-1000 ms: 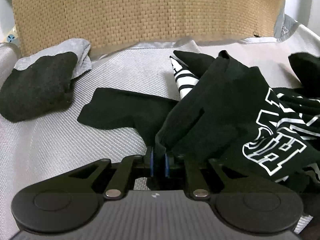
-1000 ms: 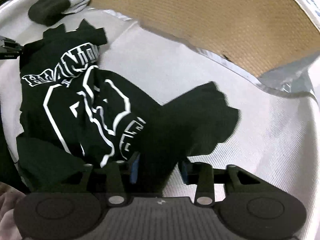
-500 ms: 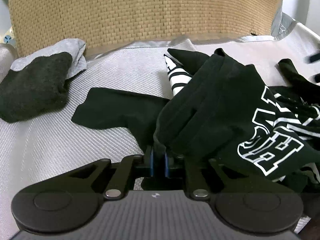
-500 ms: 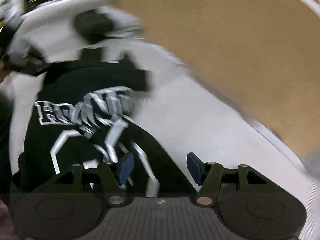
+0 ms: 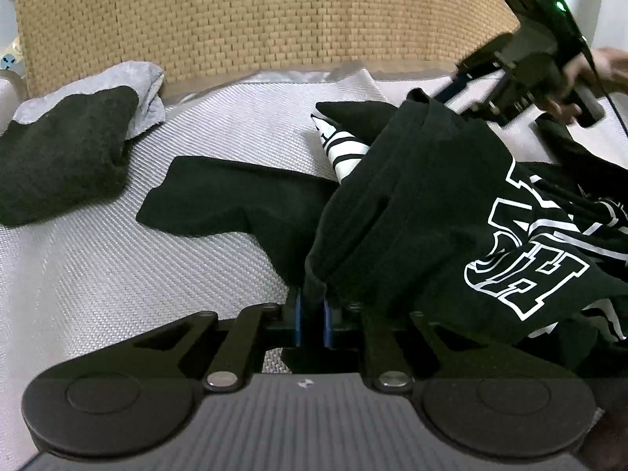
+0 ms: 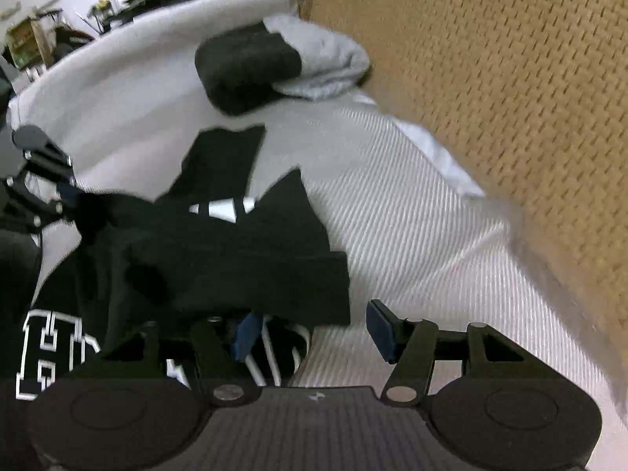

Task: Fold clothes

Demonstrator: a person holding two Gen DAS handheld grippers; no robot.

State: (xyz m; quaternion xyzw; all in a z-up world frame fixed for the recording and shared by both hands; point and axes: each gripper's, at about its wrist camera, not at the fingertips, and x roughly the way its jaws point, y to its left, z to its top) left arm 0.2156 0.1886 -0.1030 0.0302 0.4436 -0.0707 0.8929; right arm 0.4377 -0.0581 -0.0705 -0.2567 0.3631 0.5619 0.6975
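A black T-shirt (image 5: 431,204) with white block lettering lies crumpled on the white bed cover (image 5: 98,274), one sleeve spread to the left. My left gripper (image 5: 312,314) is shut on a bunched fold of the shirt's near edge. At the shirt's far edge, my right gripper (image 5: 467,90) comes in from the upper right, held by a person's hand (image 5: 600,70). In the right wrist view the right gripper (image 6: 314,329) is open, and the T-shirt (image 6: 216,259) drapes over its left finger (image 6: 245,333) without being pinched. The left gripper (image 6: 39,180) shows at the left.
A pile of folded dark and grey clothes (image 5: 66,149) sits at the back left, seen again as the clothes pile (image 6: 251,66). A tan woven panel (image 5: 274,11) stands along the far side of the bed. Room clutter (image 6: 47,31) lies beyond the bed.
The right gripper swung fast across the shirt to its far edge, opened wider, and now shows in the left wrist view. The left gripper kept its grip and stayed put.
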